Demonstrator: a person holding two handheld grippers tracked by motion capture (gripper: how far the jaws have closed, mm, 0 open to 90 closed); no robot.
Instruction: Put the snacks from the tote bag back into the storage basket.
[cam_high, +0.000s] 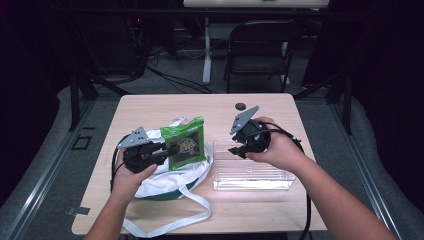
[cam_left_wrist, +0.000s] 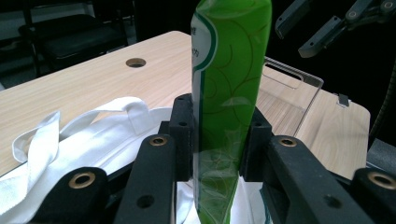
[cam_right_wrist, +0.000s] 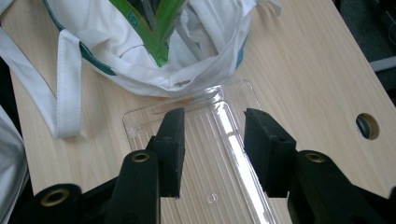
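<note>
1. The white bag (cam_high: 172, 182) and its straps took up the table's (cam_high: 150, 107) left front.
2. A green packet (cam_high: 186, 142), clamped in the left gripper (cam_high: 167, 152), stood upright over the bag's mouth and blocked it.
3. The clear bin (cam_high: 252, 182) lay just right of the bag, open-topped; the right gripper (cam_high: 239, 145) hung above it with nothing between its jaws.
4. The table's far strip lay bare, bar a small hole (cam_high: 241, 106).

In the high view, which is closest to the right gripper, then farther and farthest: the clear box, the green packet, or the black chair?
1. clear box: right beneath the right gripper.
2. green packet: to its left, above the white bag.
3. black chair: far behind the table.
</note>
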